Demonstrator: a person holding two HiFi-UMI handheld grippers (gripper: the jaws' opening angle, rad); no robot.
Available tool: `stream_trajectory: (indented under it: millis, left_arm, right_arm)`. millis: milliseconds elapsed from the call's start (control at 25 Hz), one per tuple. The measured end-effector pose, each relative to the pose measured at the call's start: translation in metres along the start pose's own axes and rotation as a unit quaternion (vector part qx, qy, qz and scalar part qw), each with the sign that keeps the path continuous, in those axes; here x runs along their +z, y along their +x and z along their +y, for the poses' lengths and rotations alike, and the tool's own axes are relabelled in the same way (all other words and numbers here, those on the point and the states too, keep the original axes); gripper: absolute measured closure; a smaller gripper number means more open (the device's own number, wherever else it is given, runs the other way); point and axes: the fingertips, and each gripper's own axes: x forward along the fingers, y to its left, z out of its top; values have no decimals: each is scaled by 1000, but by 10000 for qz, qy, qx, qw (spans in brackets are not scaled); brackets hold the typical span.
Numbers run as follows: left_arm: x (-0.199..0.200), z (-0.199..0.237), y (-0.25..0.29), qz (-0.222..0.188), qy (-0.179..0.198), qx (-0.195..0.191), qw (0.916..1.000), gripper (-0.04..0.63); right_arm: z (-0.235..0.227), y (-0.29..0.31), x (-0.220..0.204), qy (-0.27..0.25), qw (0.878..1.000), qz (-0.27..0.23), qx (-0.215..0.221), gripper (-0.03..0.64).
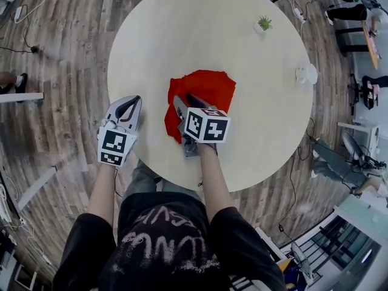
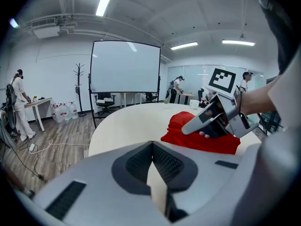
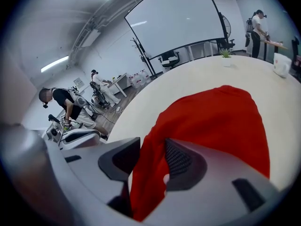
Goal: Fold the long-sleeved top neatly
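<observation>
pinching red top (image 3: 211,121) in right claw (image 3: 151,152), left claw (image 2: 153,147) pressed together, empty, near table (image 1: 182,35) edge

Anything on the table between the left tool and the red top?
No. Only bare table separates the left tool from the red top, as the head view shows.

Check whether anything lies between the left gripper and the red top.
Nothing visible does. Only bare table separates the shut left gripper from the top. The right gripper is at the top's near edge, with cloth between its jaws.
</observation>
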Motion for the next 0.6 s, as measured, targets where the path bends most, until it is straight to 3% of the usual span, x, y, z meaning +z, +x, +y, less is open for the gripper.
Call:
stream_trajectory:
  millis: [600]
  left_arm:
    - [11,3,2,-82,114,-214,9997,584]
  right_arm:
    - [7,-16,5,128,9995,-301,26,465]
